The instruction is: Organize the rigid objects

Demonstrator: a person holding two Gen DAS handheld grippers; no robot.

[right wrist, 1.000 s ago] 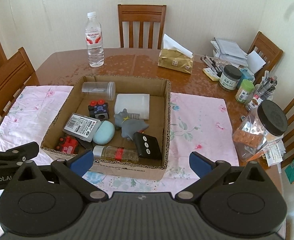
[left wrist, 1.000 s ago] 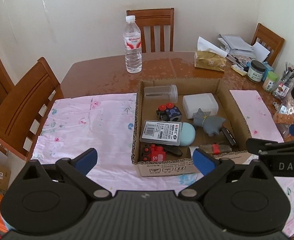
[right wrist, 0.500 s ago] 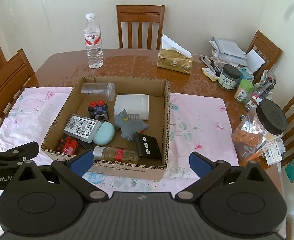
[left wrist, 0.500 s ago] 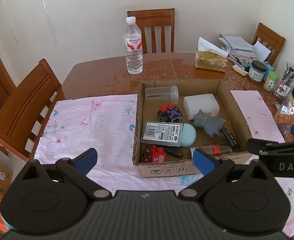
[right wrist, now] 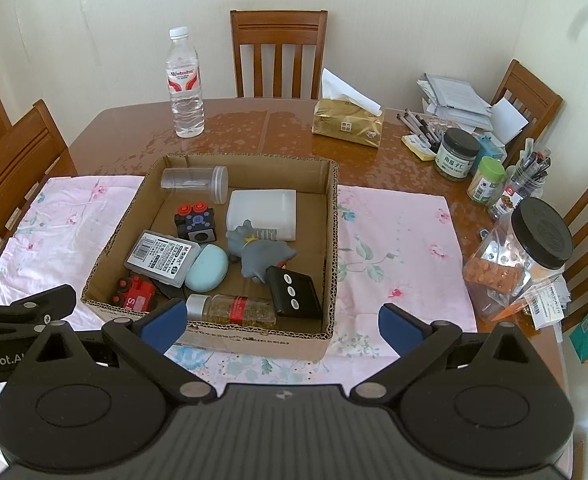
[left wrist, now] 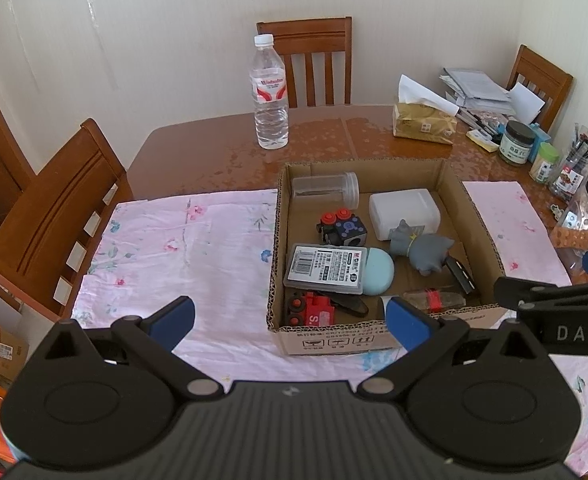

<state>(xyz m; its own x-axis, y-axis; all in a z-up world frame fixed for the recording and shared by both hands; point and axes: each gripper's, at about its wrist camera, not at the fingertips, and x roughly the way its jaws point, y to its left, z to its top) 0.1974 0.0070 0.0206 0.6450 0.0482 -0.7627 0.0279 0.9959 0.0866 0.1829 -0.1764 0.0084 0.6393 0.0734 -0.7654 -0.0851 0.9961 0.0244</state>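
An open cardboard box (left wrist: pixel 277 240) (right wrist: pixel 333 240) sits on a pink floral cloth (left wrist: pixel 182 248). Inside lie a clear jar (right wrist: pixel 196 182), a white container (right wrist: pixel 262 214), a grey toy cat (right wrist: pixel 260 252), a black cube with red knobs (right wrist: pixel 196 222), a labelled case (right wrist: pixel 162 254), a light blue case (right wrist: pixel 208 268), a red toy (right wrist: pixel 136 294), a spice bottle (right wrist: pixel 234 308) and a black remote (right wrist: pixel 294 290). My left gripper (left wrist: pixel 290 320) hovers open before the box's near-left corner. My right gripper (right wrist: pixel 282 322) hovers open at its near edge. Neither holds anything.
A water bottle (left wrist: pixel 270 96) and a gold tissue pack (left wrist: pixel 421 124) stand beyond the box on the wooden table (left wrist: pixel 214 148). Jars, pens and papers crowd the right side, with a black-lidded jar (right wrist: pixel 533 248) nearest. Wooden chairs ring the table.
Both views have shifted slightly. The box and its contents have not moved, and both grippers stay open.
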